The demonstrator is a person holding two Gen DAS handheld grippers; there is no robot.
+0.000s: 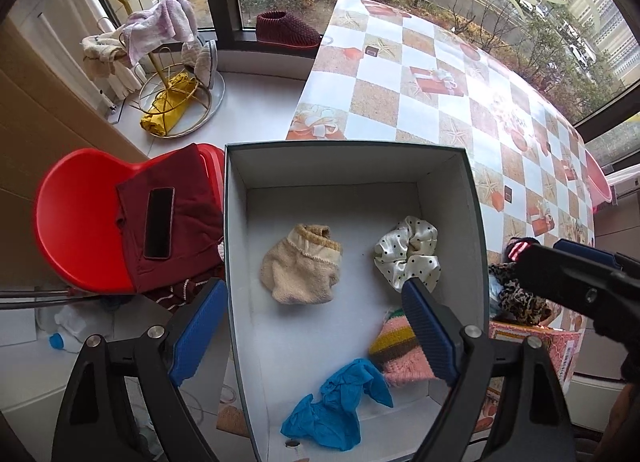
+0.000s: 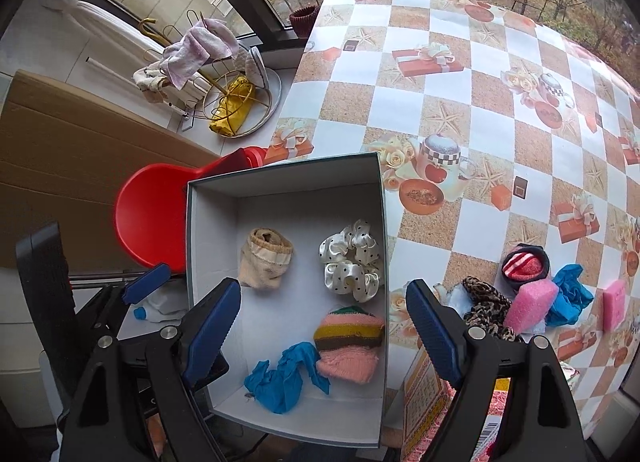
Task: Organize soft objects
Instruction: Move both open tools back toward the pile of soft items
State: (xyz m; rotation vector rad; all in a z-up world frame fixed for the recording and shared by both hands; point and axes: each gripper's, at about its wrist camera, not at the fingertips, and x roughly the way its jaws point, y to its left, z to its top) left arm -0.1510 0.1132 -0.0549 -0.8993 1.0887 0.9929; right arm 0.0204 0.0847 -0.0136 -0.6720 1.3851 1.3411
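Observation:
An open white-lined box sits at the table's near left edge. It holds a beige sock, a white dotted scrunchie, a striped knit piece and a blue glove. My left gripper is open and empty above the box. My right gripper is open and empty above the box's near right corner. On the table right of the box lie a leopard scrunchie, a red striped sock roll, a pink sponge and another blue glove.
A checked tablecloth covers the table. A red chair with a dark red cloth and a phone stands left of the box. A gold rack with towels stands by the window. A pink patterned carton is near the right gripper.

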